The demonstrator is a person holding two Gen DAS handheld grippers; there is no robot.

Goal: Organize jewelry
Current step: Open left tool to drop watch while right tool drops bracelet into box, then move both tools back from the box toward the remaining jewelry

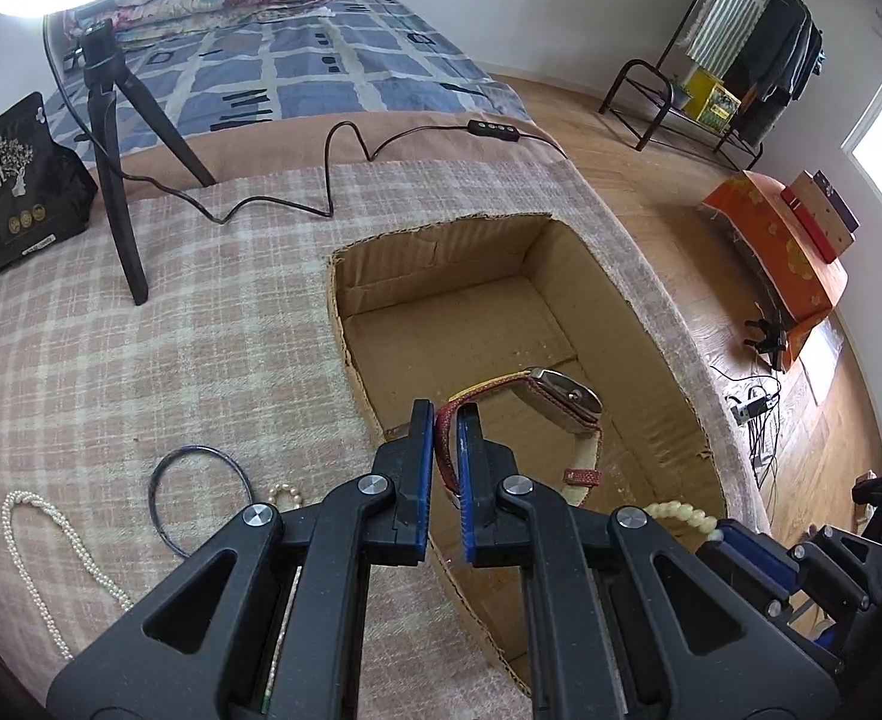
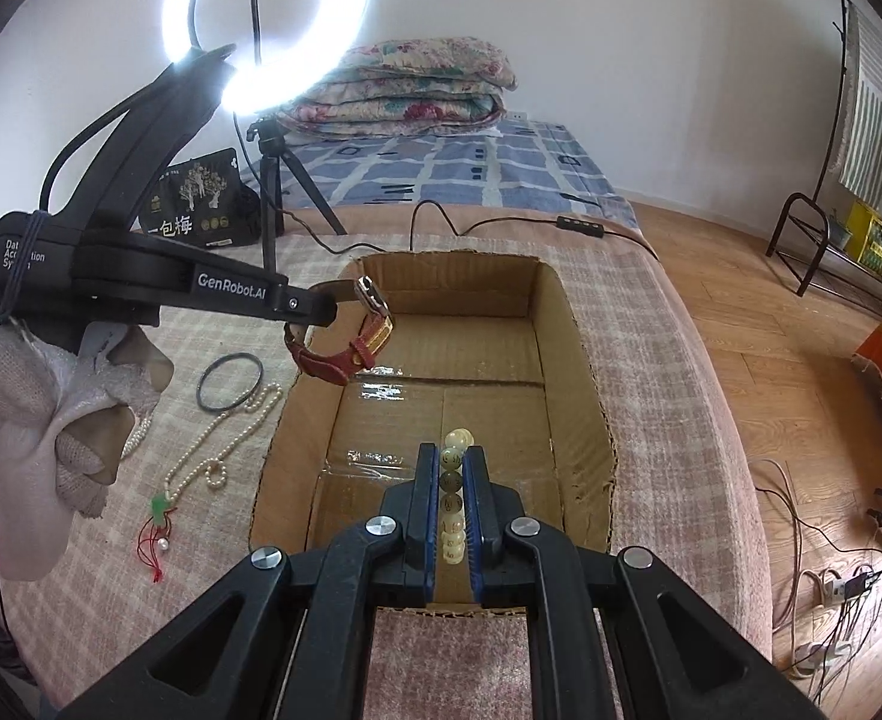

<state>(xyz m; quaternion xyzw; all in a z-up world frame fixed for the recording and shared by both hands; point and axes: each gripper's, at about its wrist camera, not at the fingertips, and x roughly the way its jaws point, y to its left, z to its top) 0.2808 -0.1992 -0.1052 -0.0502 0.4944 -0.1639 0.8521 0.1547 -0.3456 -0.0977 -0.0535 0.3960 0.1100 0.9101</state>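
Left tongs (image 1: pixel 446 414): you have them clamped on the wristwatch (image 1: pixel 561 399) strap, above the cardboard box (image 1: pixel 441 324).
Right tongs (image 2: pixel 448 462): clamped on your bead bracelet (image 2: pixel 456 441), over the box.
Bed (image 1: pixel 141 360): pearl necklace (image 1: pixel 51 546), dark bangle (image 1: pixel 198 495).

Red-strapped watch (image 1: pixel 561 405), cream beads (image 2: pixel 454 483), brown box (image 2: pixel 567 372), pink-and-white plaid blanket (image 1: pixel 141 330), blue checked sheet (image 1: pixel 321 60) far.
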